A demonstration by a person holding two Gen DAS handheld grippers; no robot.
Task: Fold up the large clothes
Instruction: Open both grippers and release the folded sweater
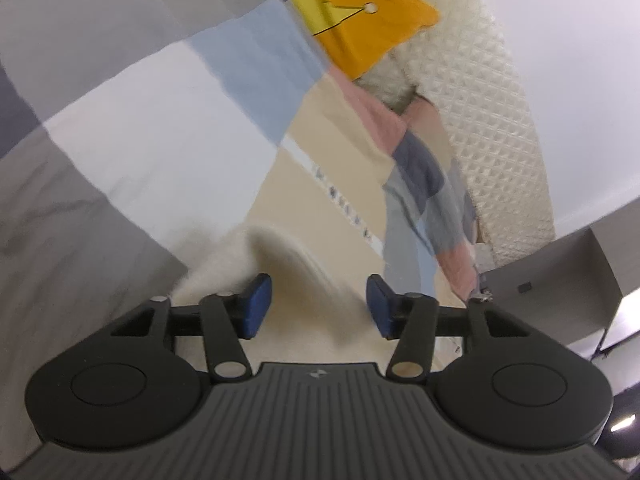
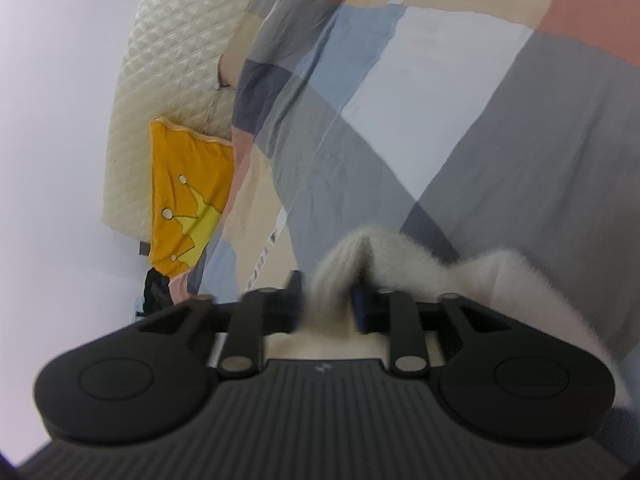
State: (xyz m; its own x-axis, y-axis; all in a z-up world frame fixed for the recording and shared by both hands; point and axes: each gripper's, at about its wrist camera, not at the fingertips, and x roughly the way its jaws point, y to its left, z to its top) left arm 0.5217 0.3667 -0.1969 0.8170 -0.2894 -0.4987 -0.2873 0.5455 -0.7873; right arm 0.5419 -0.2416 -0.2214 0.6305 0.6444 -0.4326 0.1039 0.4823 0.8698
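Left gripper (image 1: 318,307): wide apart, gripping nothing, over fluffy white garment (image 1: 224,264).
Right gripper (image 2: 326,300): clamped on garment fold.
Risk: one-sided hold could skew the fold across the patchwork bedspread (image 2: 500,128).

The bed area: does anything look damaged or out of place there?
Yes. The cream quilted headboard looks torn along its lower edge, near the checked bedding. The yellow pillow lies tilted against it. The fluffy white garment is bunched in the right gripper.
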